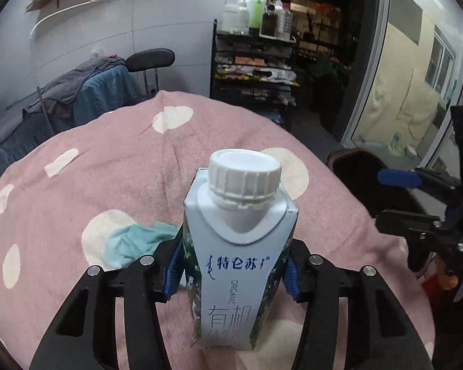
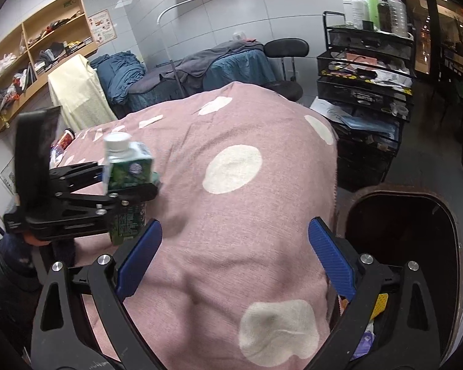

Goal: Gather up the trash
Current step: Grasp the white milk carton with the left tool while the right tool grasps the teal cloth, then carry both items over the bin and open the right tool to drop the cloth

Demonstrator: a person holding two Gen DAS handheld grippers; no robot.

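In the left wrist view, the left gripper (image 1: 231, 273) was clamped on a milk carton (image 1: 236, 259), its blue pads pressed against the two sides of the upright pack. The carton's white screw cap (image 1: 244, 171) was on and faced away from the camera. Under it lay a pink bedspread (image 1: 92, 185) with pale round spots, and a crumpled teal cloth (image 1: 135, 242) sat on the bedspread just beside the left finger. At the right edge the right gripper (image 1: 416, 203) showed as a dark frame with one blue pad, near the rim of a dark trash bin (image 1: 358, 162) standing off the side of the bed.

In the right wrist view, the right gripper (image 2: 234, 259) stood released, its blue pads wide apart with only the bedspread (image 2: 231, 215) between them. To the left, the left gripper (image 2: 129, 191) carried the carton (image 2: 128, 169) clear above the bed, slightly blurred. The trash bin (image 2: 450, 231) gaped open at the lower right, beside the bed's edge, with some coloured scraps visible low at its near side.

By these views, the carton was picked up but not yet binned; it was well apart from the bin's mouth. Carrying it across and dropping it remained, and the teal cloth might be next, though whether it counts as trash could not be told.
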